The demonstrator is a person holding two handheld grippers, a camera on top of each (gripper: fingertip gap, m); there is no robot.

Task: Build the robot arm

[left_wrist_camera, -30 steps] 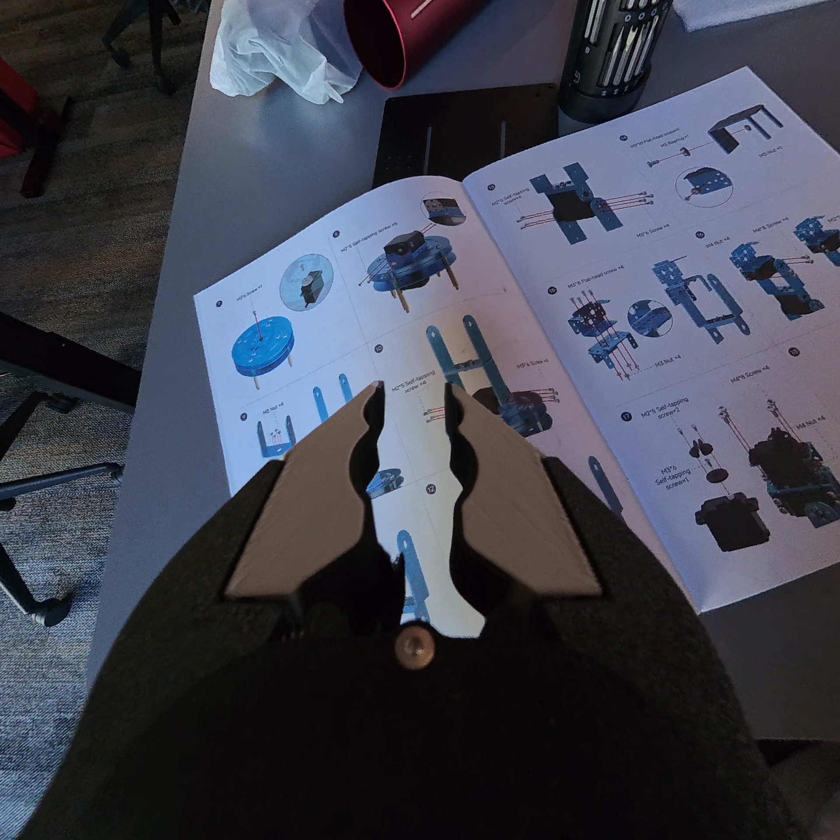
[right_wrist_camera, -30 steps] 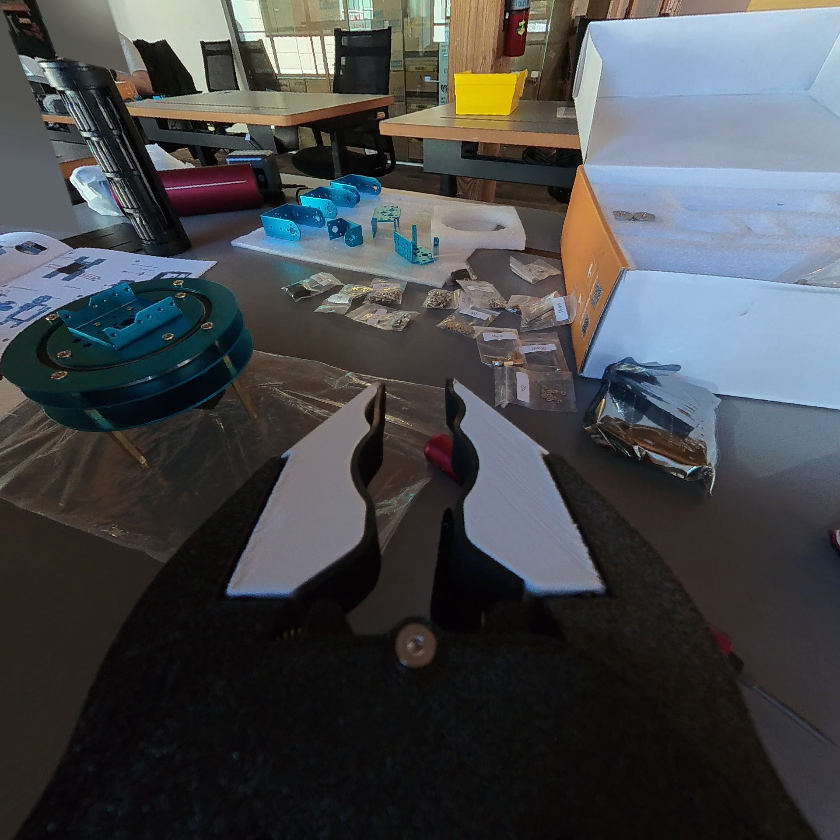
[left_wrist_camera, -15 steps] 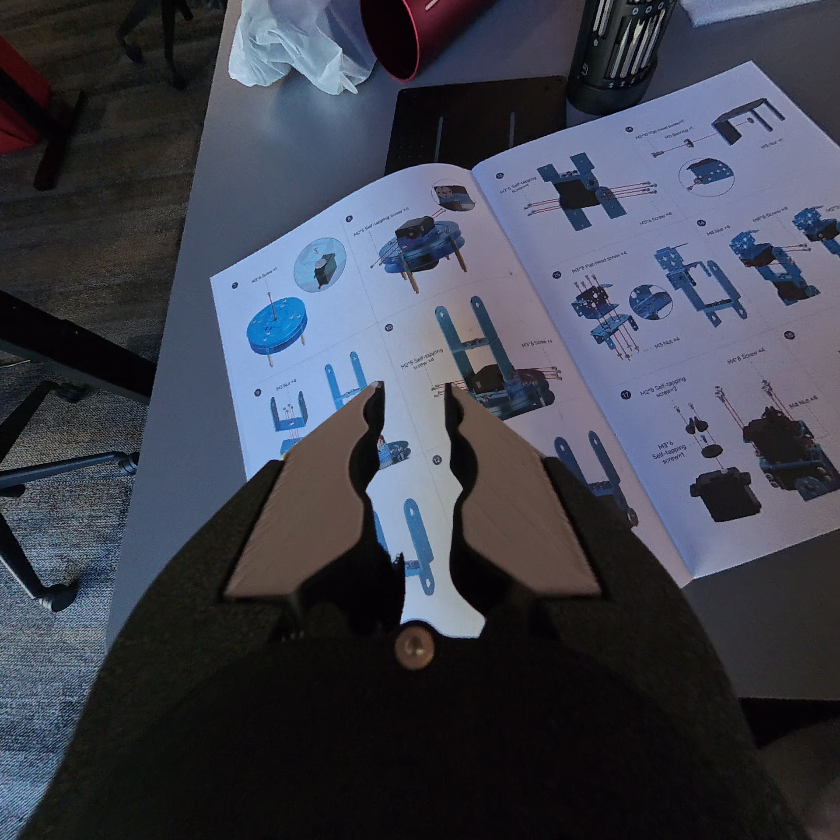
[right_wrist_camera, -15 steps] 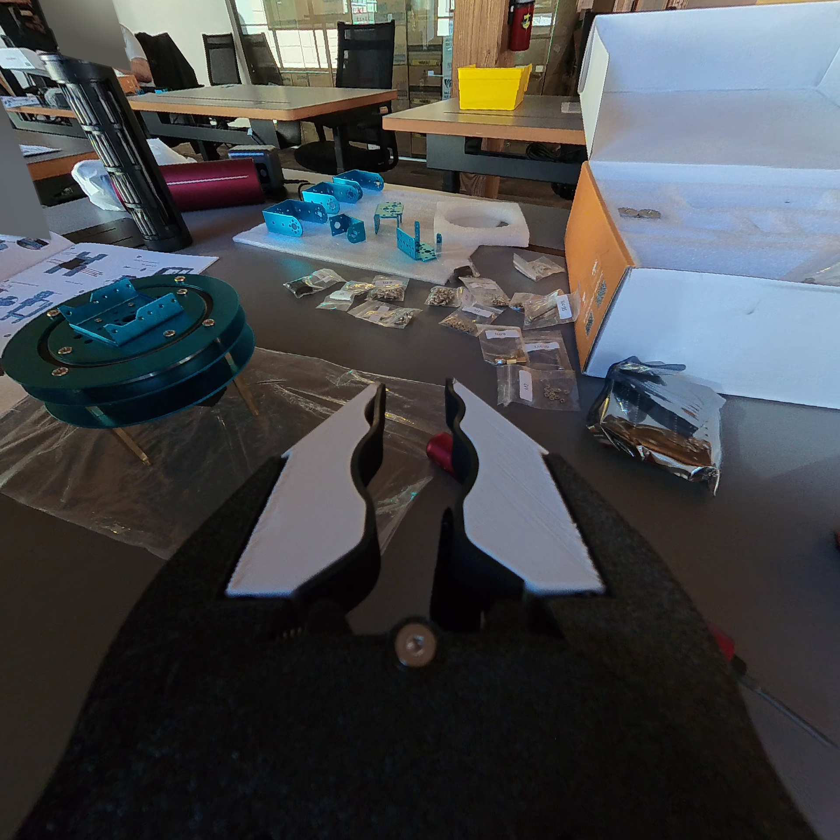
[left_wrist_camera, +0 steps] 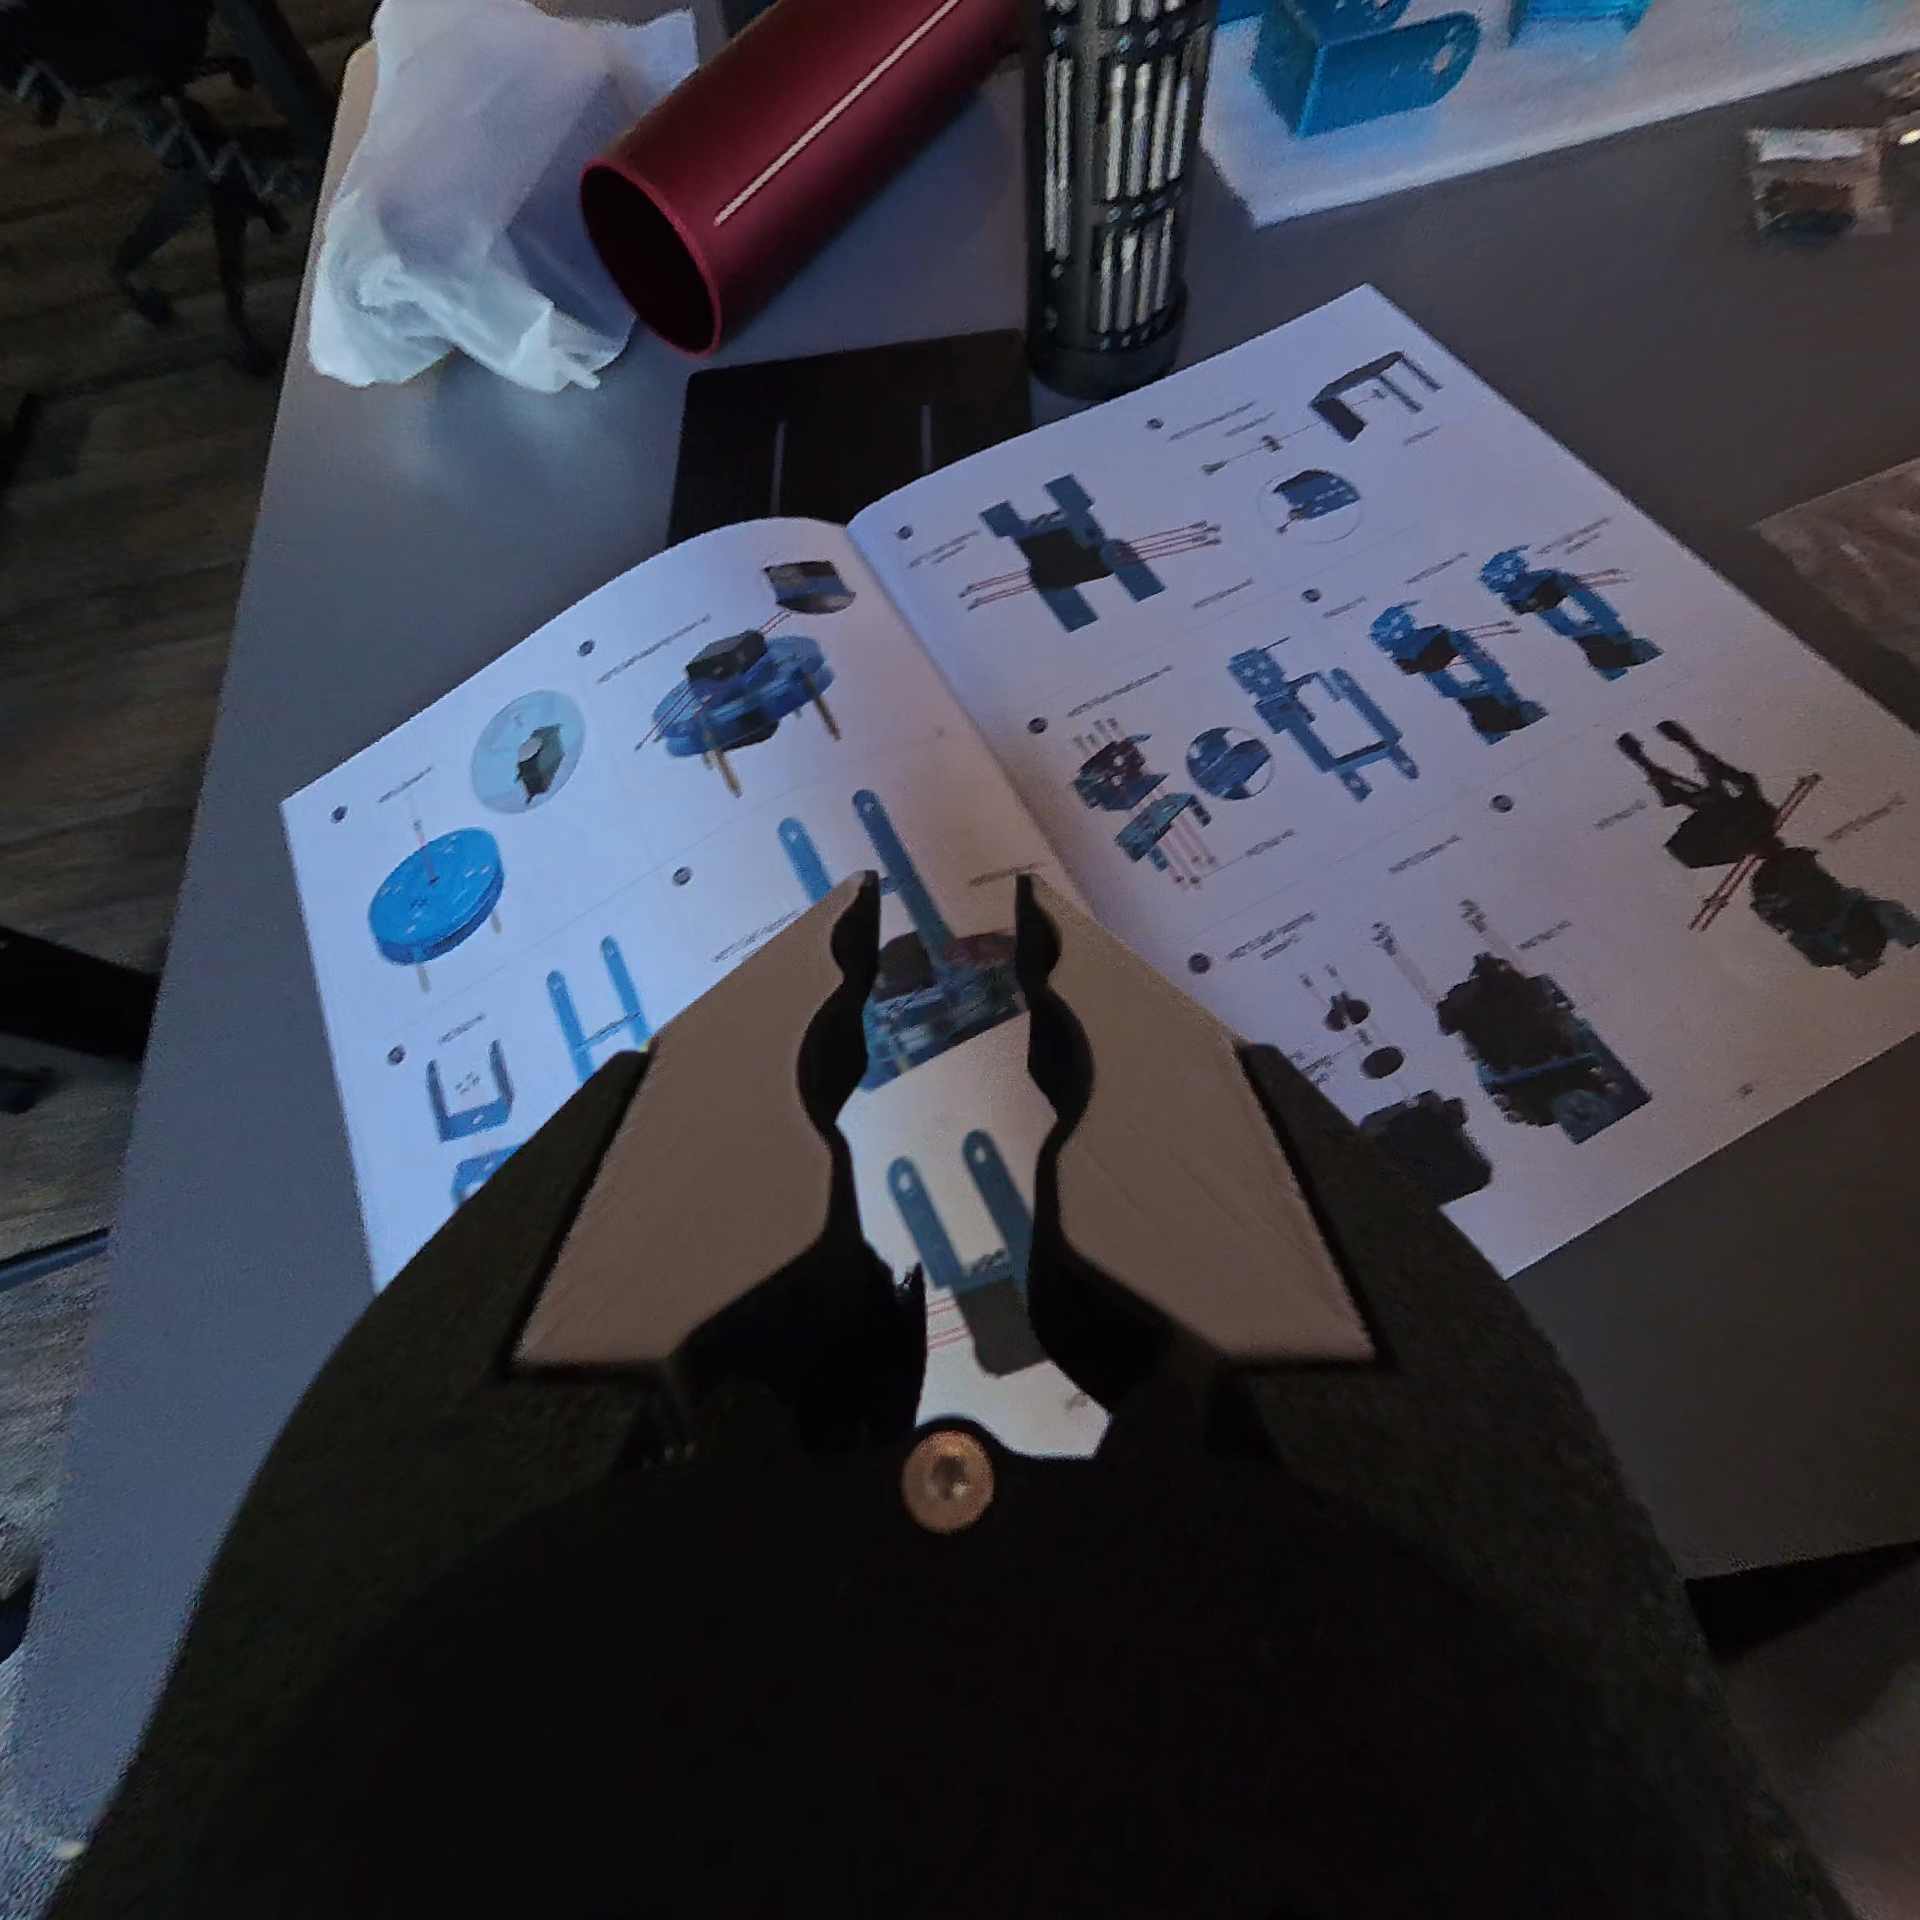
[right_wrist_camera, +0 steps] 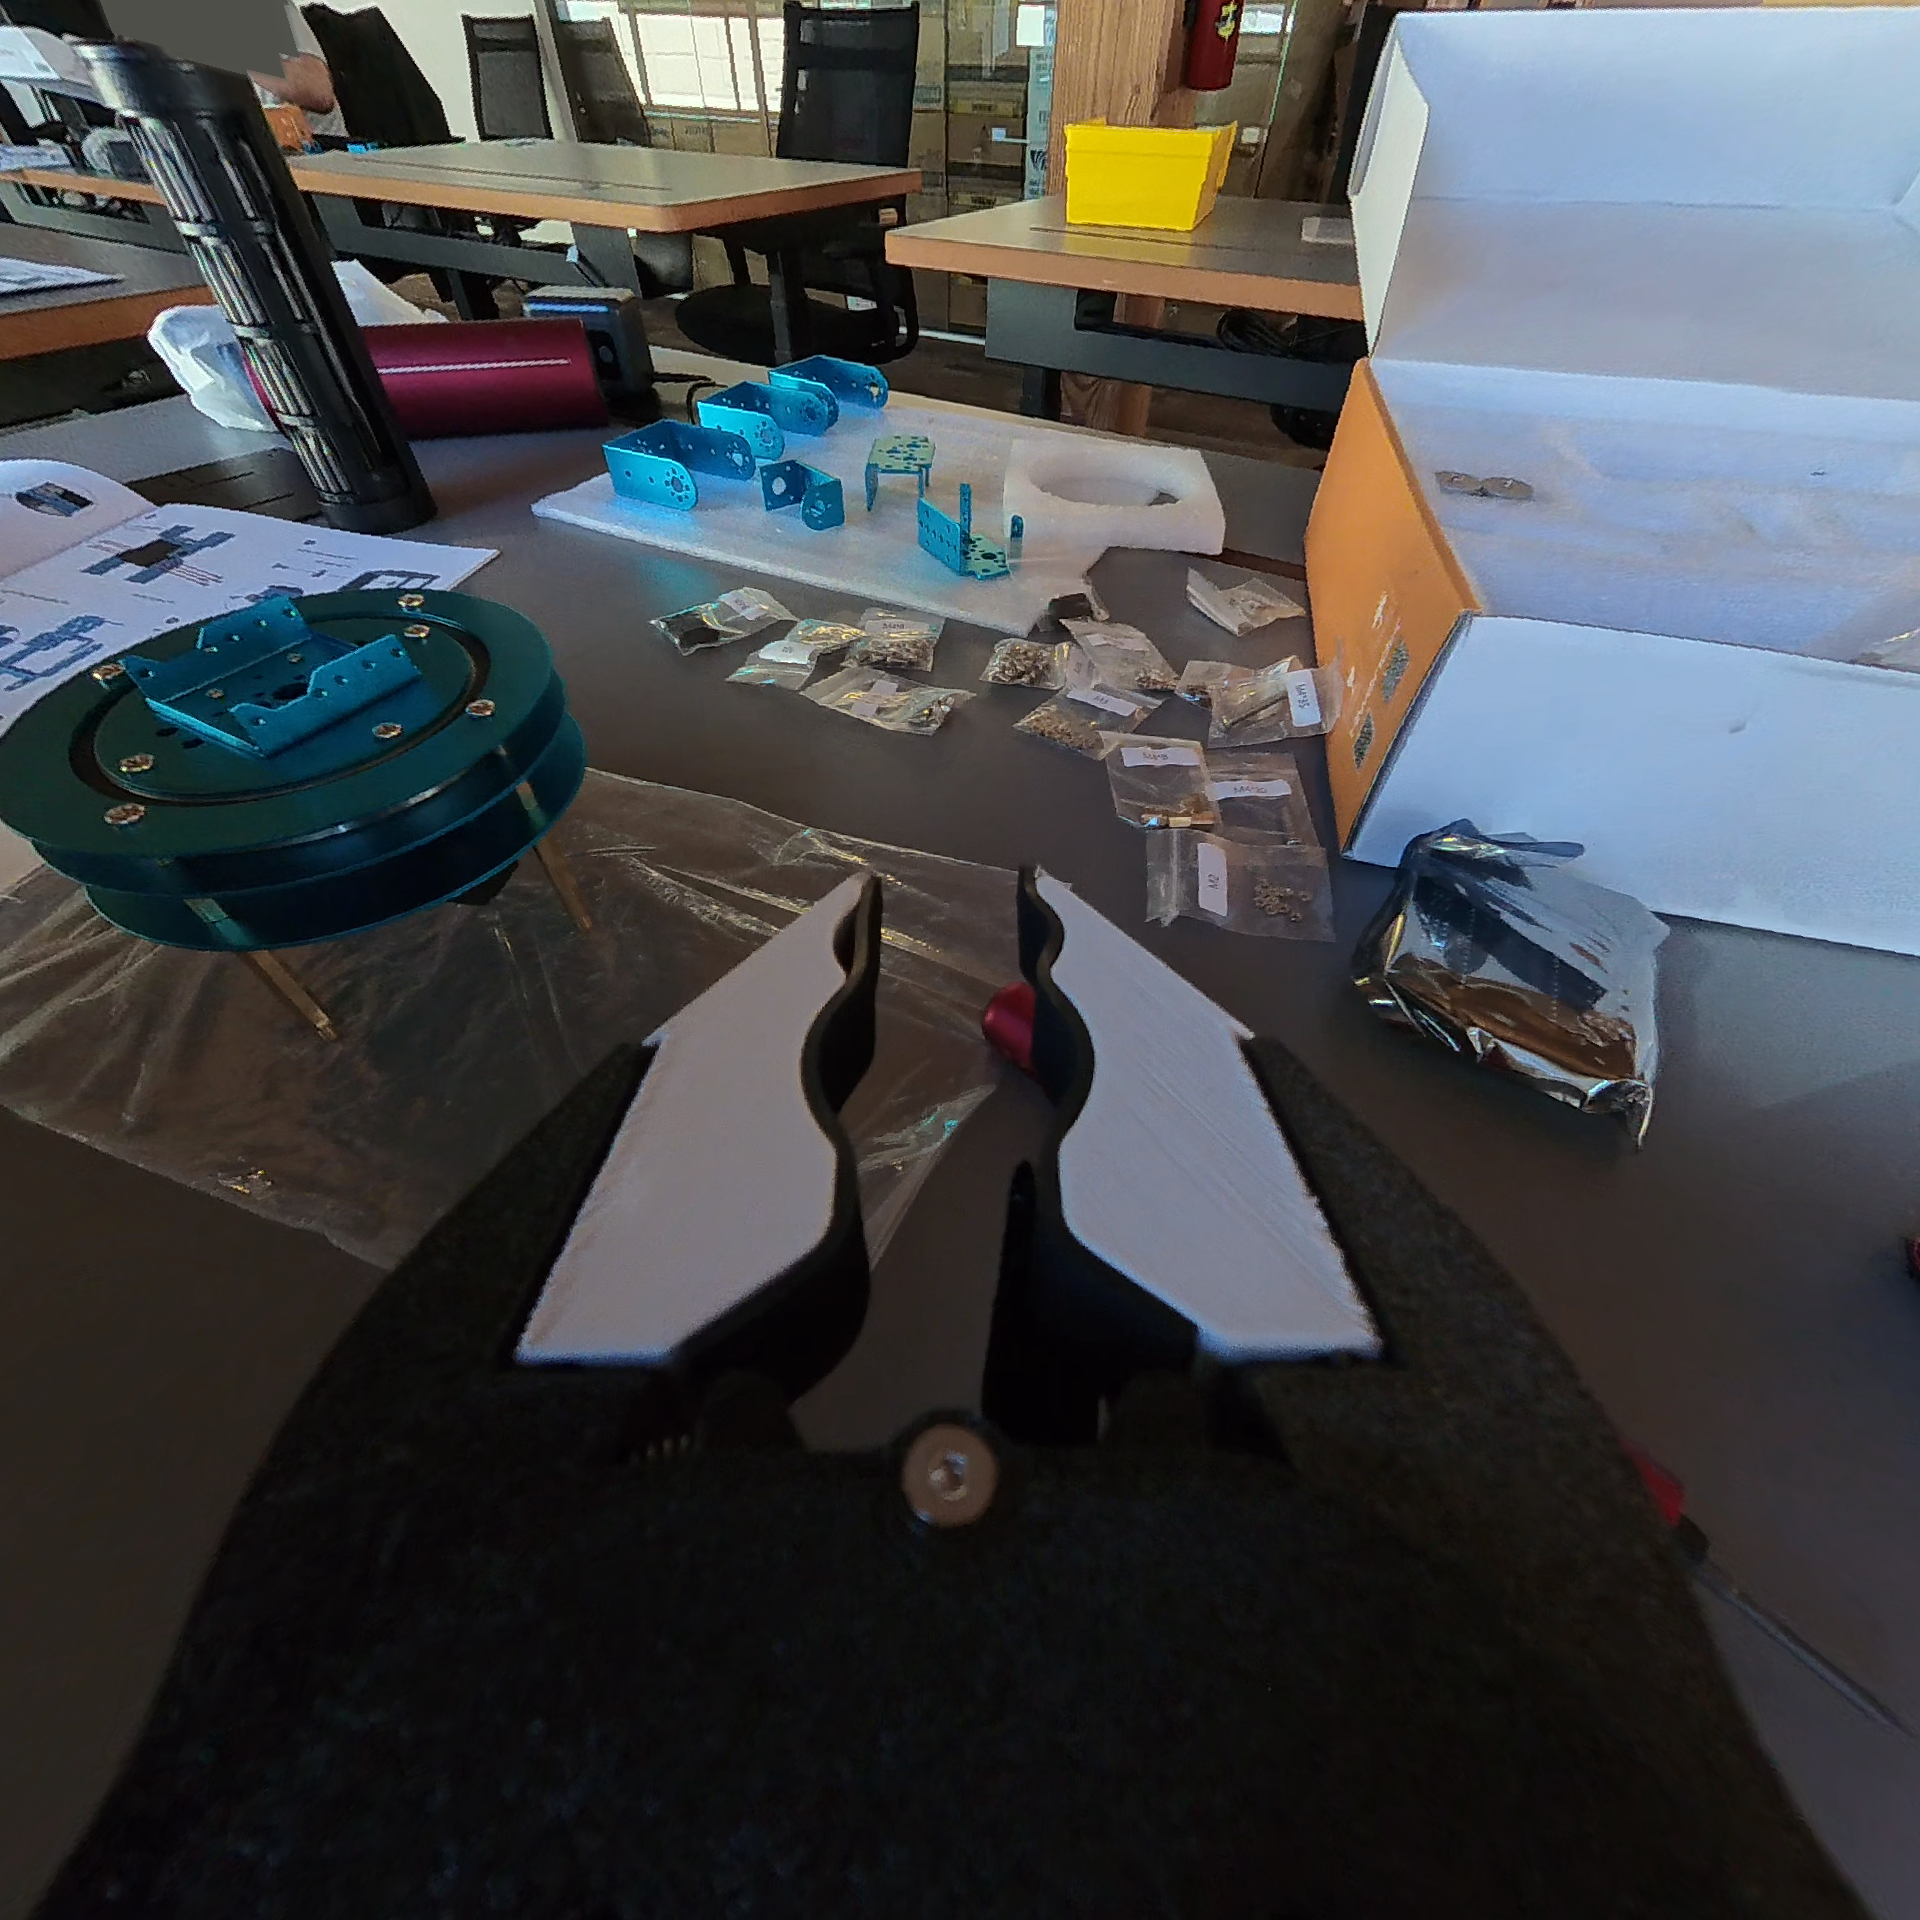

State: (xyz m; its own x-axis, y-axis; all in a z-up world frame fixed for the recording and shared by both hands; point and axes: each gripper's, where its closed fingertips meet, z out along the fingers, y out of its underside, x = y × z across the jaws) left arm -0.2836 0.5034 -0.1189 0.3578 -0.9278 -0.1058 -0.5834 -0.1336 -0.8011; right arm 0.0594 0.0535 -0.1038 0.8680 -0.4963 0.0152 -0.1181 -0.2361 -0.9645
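Blurred print on the booklet (left_wrist_camera: 935,748) and bag labels (right_wrist_camera: 1210,878), seemingly unreadable.

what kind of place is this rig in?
Probably an office or lab workspace used for kit assembly: an open illustrated manual on the desk, bagged hardware laid out, more desks and office chairs behind.

Left wrist view is dim, bluish, and motion-blurred, worst on the open booklet (left_wrist_camera: 1143,790); right wrist view is bright, daylit from far windows (right_wrist_camera: 707,52), sharp; wide-angle bending at edges.
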